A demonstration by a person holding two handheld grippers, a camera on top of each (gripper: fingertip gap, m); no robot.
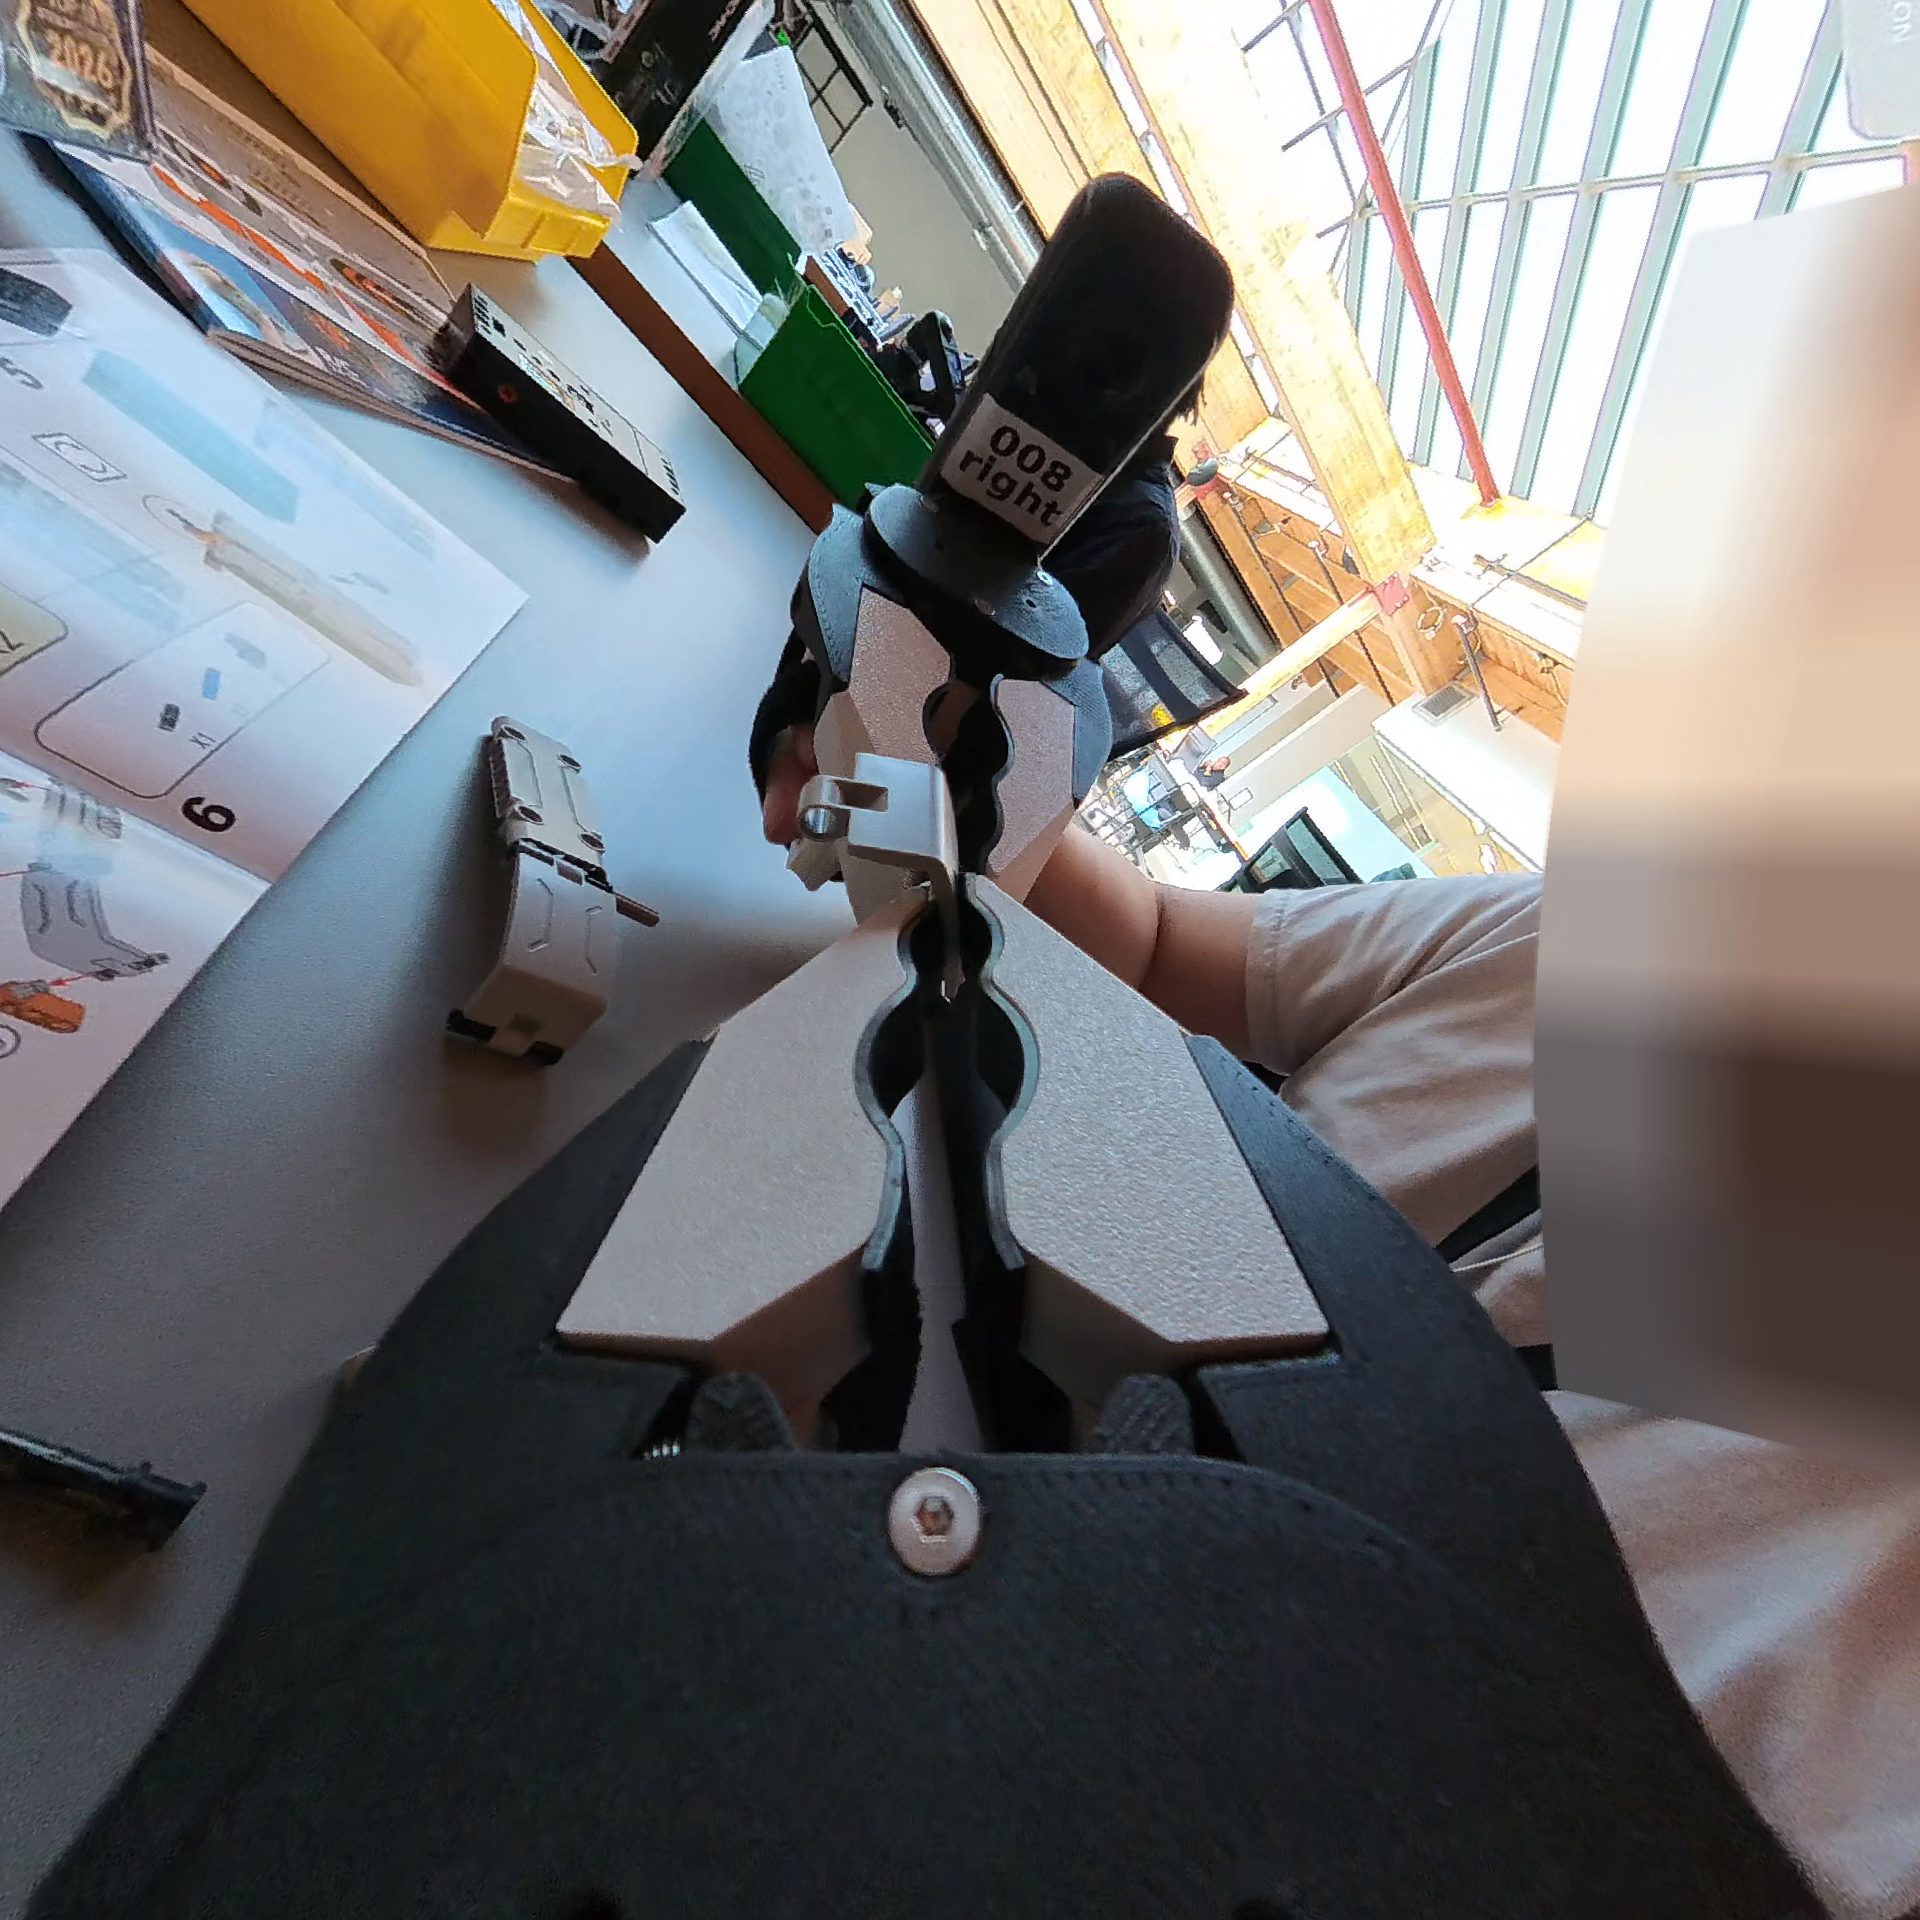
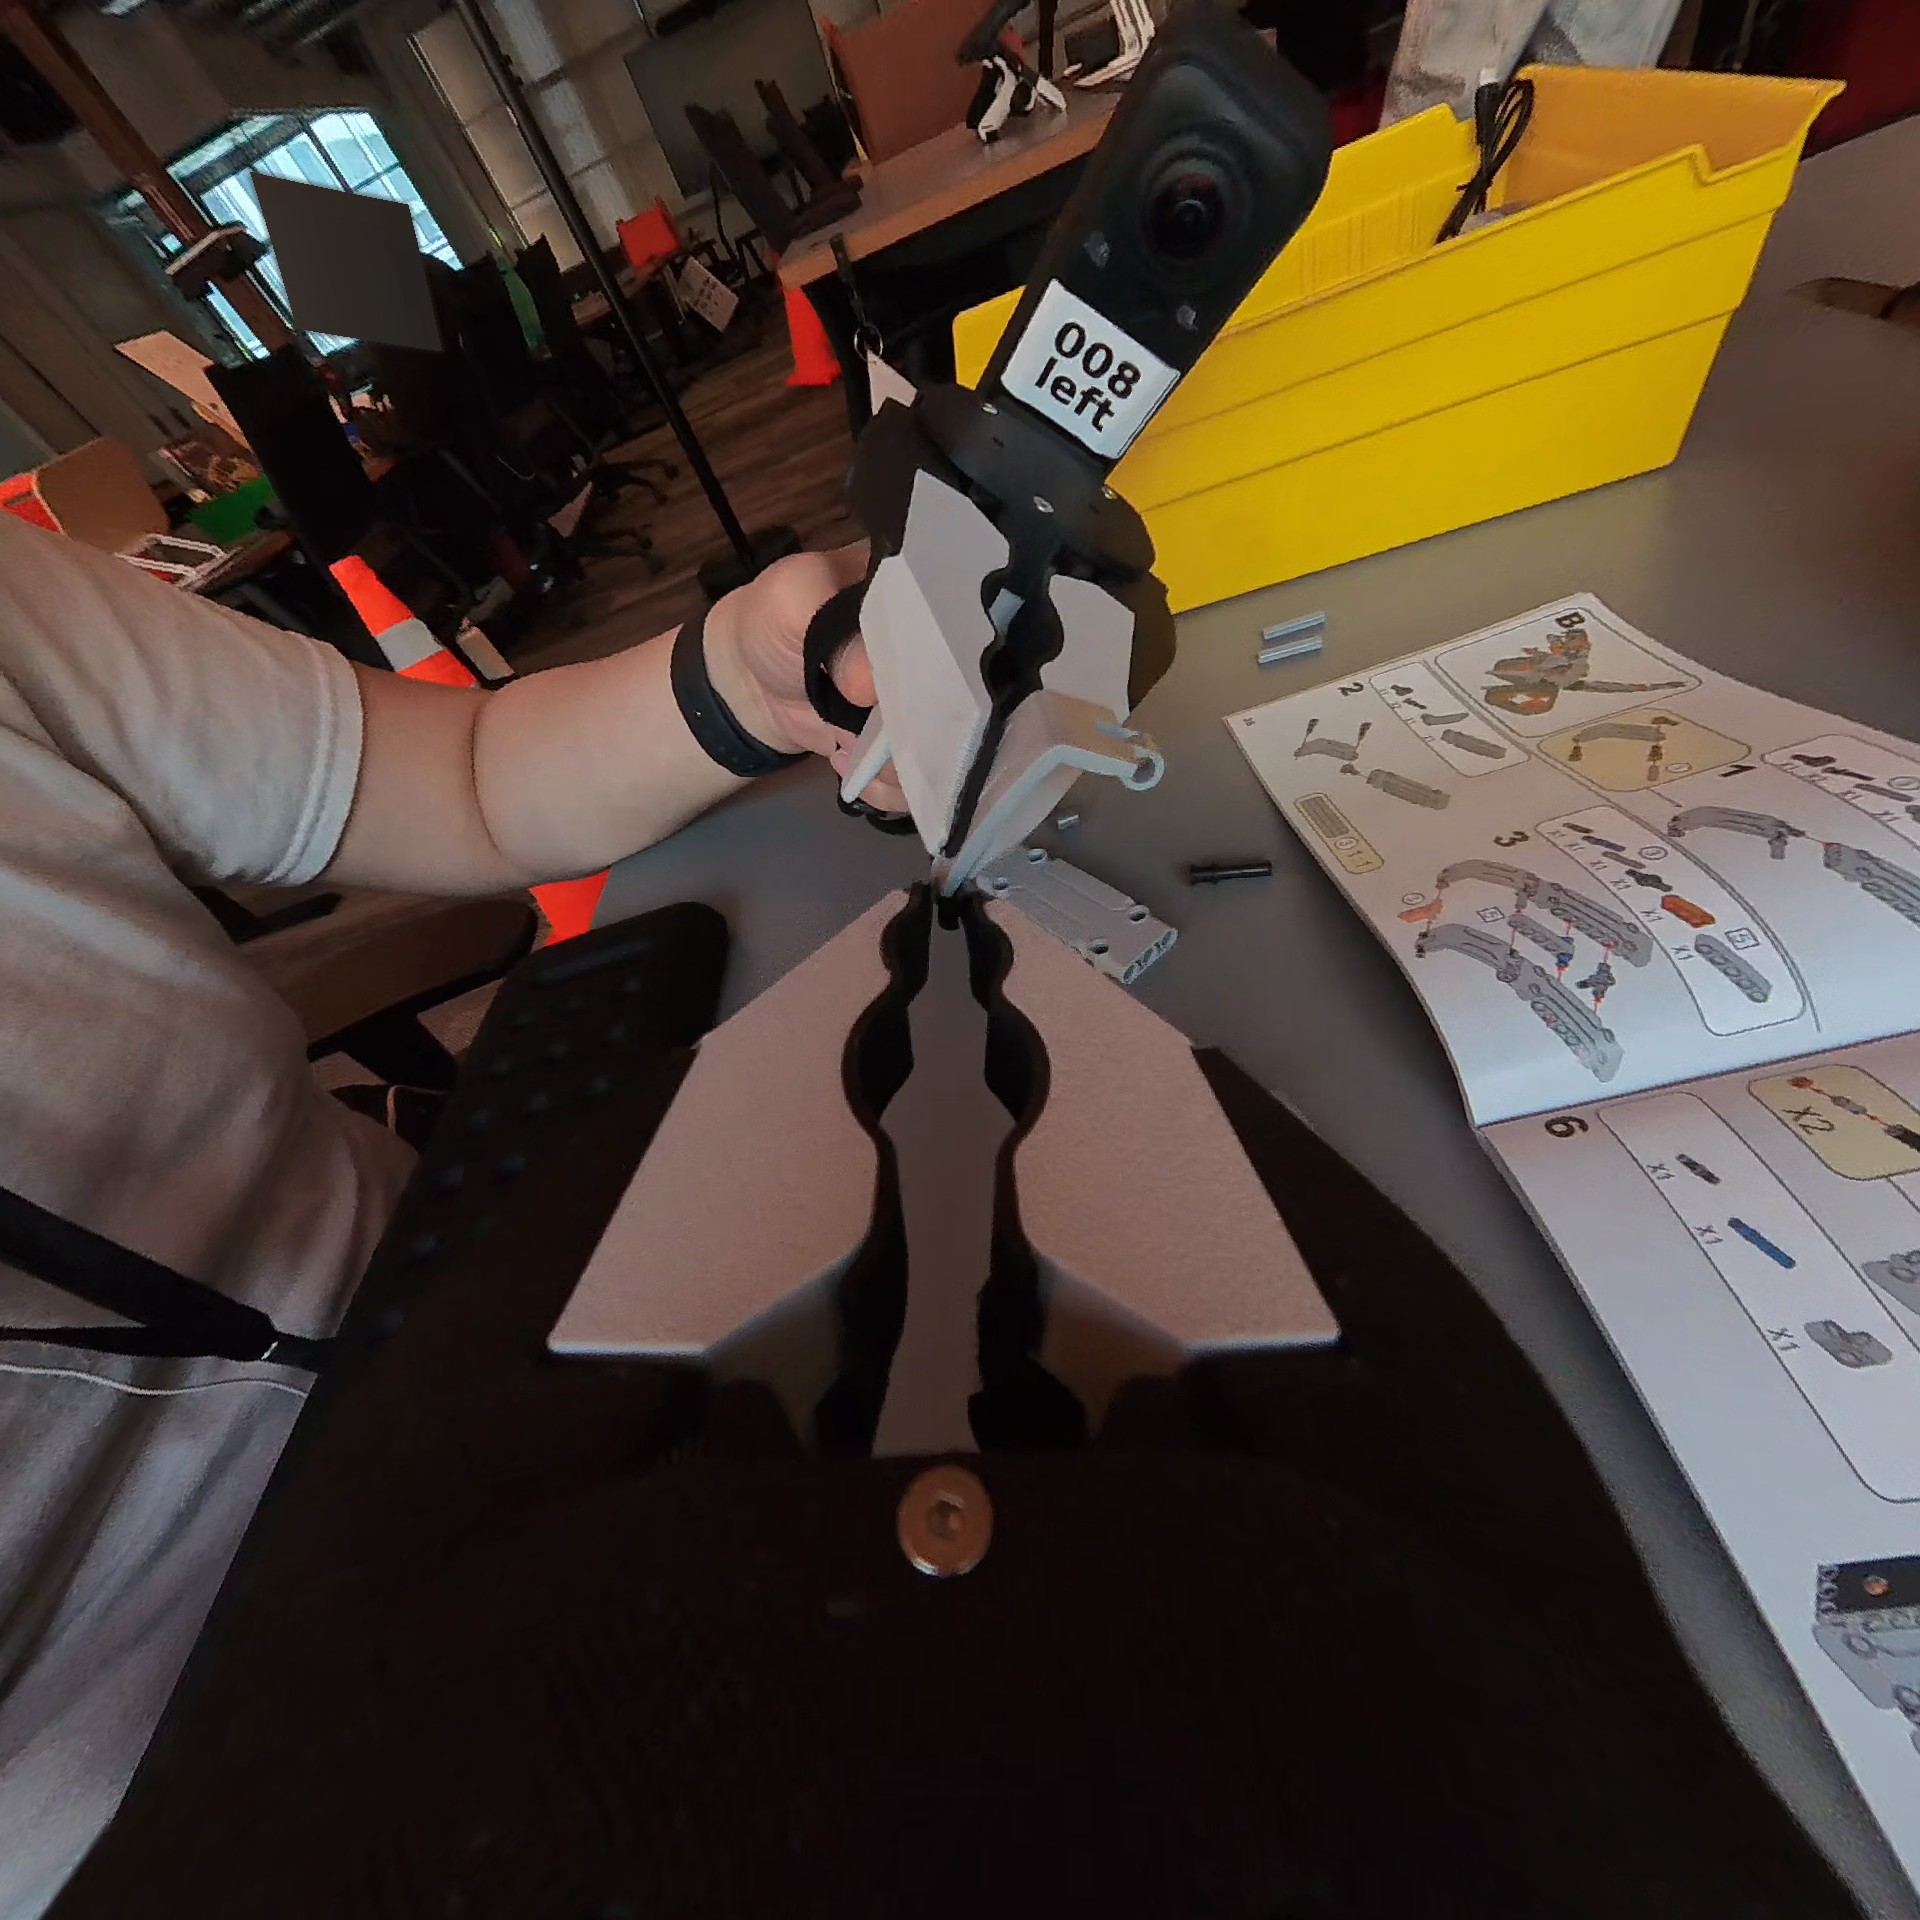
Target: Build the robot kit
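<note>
Here, at the far left of the left wrist view, an open instruction booklet [image 1: 208, 623] lies on the grey table [image 1: 675, 644]. A small black part [image 1: 83, 1496] sits below it, near the table edge. Further right, a pale grey curved sub-assembly [image 1: 545, 914] rests on the table, just beside the booklet and apart from both claws. In the middle the two grippers meet tip to tip above the table, with a grey panel piece [image 1: 883, 821] between them. The left gripper [image 1: 951, 925] is clamped narrow on the piece's thin flat plate, whose edge runs back into its jaws. The plate's long axis lies along the line joining the two claws, and its tubular end juts out sideways toward the booklet. The right gripper [image 1: 971, 868] faces it head-on, jaws drawn narrow and tips against the plate's other end. Whether they actually pinch it cannot be made out. Both claws are equally close to the piece. To the right, the person's forearm [image 1: 1101, 914] and pale sleeve [image 1: 1382, 997] reach in behind the right gripper.
</note>
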